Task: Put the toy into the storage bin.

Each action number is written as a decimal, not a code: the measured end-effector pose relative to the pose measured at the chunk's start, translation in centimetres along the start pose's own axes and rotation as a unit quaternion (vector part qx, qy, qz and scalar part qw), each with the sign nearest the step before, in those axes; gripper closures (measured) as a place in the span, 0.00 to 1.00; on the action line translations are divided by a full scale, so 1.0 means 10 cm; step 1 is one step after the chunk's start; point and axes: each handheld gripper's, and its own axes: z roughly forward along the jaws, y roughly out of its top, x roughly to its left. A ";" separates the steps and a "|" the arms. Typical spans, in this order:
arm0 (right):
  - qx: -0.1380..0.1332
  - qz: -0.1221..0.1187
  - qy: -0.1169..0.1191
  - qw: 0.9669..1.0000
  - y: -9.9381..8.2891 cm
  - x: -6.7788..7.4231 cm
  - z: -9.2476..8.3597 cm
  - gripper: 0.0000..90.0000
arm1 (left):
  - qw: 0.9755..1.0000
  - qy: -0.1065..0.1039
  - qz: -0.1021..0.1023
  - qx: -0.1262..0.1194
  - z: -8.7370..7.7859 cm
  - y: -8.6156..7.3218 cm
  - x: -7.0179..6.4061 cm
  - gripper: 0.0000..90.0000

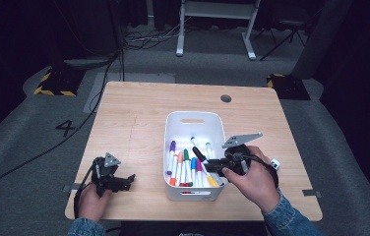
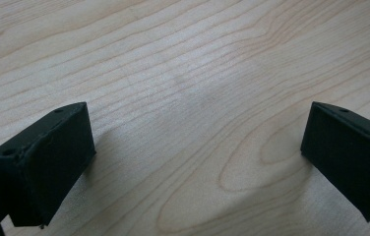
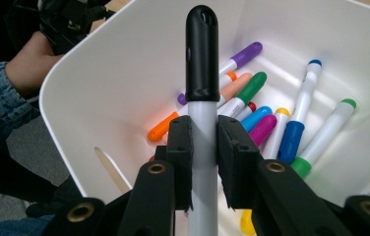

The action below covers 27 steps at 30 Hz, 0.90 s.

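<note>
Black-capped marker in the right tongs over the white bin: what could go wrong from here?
1. The right tongs pinch the black-capped marker on its smooth white barrel, so it may slip or swivel.
2. Lowered further, its tip may jam against the markers heaped in the white bin.
3. The open left tongs rest on the table, so the bin could shift if nudged.

Black-capped white marker (image 3: 202, 98) over bin (image 3: 99, 73)
</note>
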 end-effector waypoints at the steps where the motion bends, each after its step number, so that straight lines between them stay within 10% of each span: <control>1: 0.008 -0.002 -0.002 1.000 -0.01 0.00 0.03 0.86 | 1.000 0.001 0.001 0.000 0.00 0.00 0.00 0.00; 7: 0.032 -0.007 -0.007 0.999 -0.04 0.02 0.11 0.73 | 1.000 0.000 0.001 0.000 0.00 0.00 0.00 0.00; 13: -0.023 -0.030 -0.024 0.999 -0.02 0.00 0.04 0.51 | 1.000 0.000 0.000 0.000 0.00 0.00 0.00 0.00; 27: -0.056 -0.057 -0.070 0.994 -0.03 -0.25 -0.28 0.46 | 1.000 0.001 0.000 0.000 0.00 0.00 0.00 0.00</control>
